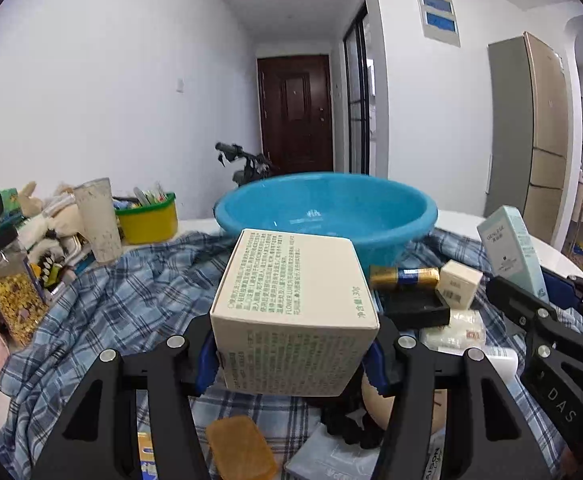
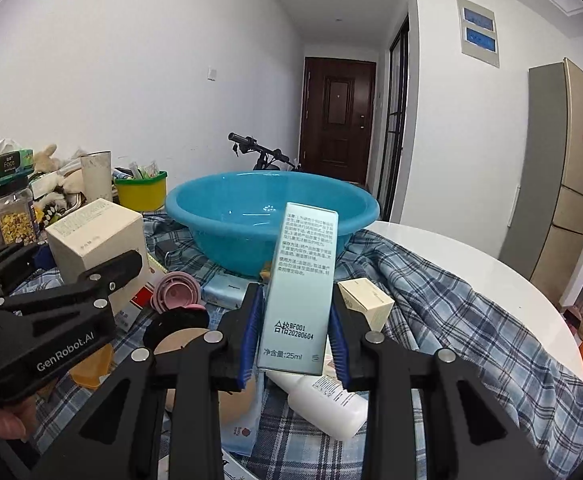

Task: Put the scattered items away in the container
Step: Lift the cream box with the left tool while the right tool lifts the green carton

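Left gripper clamps cream box; right gripper clamps tall teal box; blue basin just ahead of both.

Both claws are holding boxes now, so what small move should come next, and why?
Probably carry both forward over the blue basin and let go. The left gripper clamps the cream box, the right gripper clamps the tall pale-green box, and the basin sits just ahead, apparently empty.
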